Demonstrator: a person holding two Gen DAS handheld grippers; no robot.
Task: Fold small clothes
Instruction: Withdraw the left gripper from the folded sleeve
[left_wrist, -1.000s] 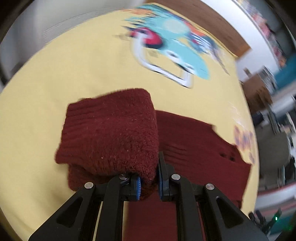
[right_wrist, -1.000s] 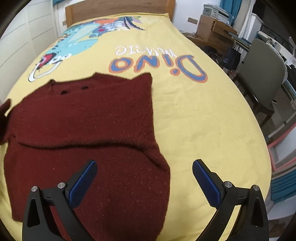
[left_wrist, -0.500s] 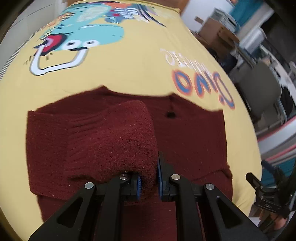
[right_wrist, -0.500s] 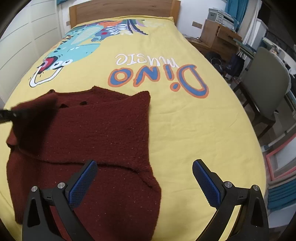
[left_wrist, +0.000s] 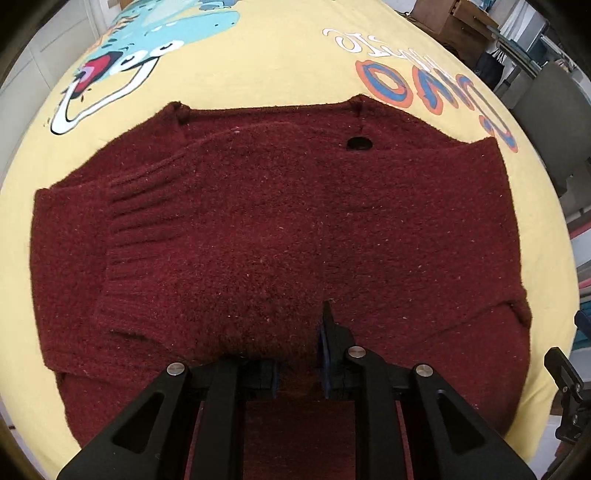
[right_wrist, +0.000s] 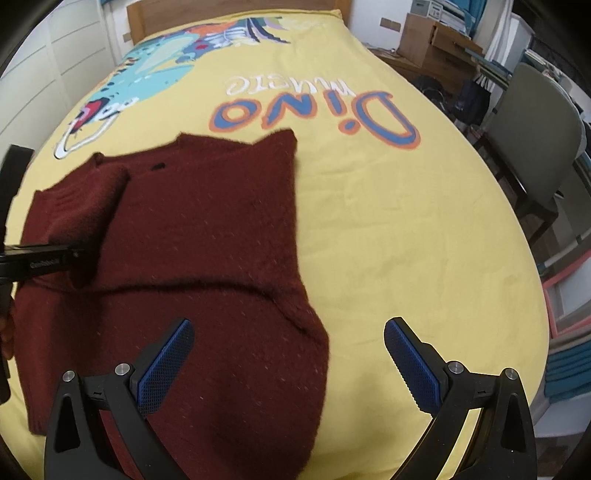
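A dark red knitted sweater (left_wrist: 388, 221) lies spread on the yellow bedspread (left_wrist: 277, 66); it also shows in the right wrist view (right_wrist: 207, 229). My left gripper (left_wrist: 299, 354) is shut on the sweater's sleeve (left_wrist: 221, 236), which is folded over the body with its ribbed cuff at the left. In the right wrist view the left gripper (right_wrist: 44, 262) holds the sleeve (right_wrist: 88, 206) at the sweater's left side. My right gripper (right_wrist: 288, 365) is open and empty, hovering above the sweater's lower right edge.
The bedspread (right_wrist: 406, 229) carries a dinosaur print (right_wrist: 159, 66) and "Dino" lettering (right_wrist: 314, 110). A wooden headboard (right_wrist: 229, 14) is at the far end. A grey chair (right_wrist: 535, 122) and cardboard boxes (right_wrist: 436, 40) stand beyond the bed's right edge.
My left gripper has carried the sleeve across onto the sweater's body and lowered it until it lies nearly flat. My right gripper has stayed open and shifted only slightly.
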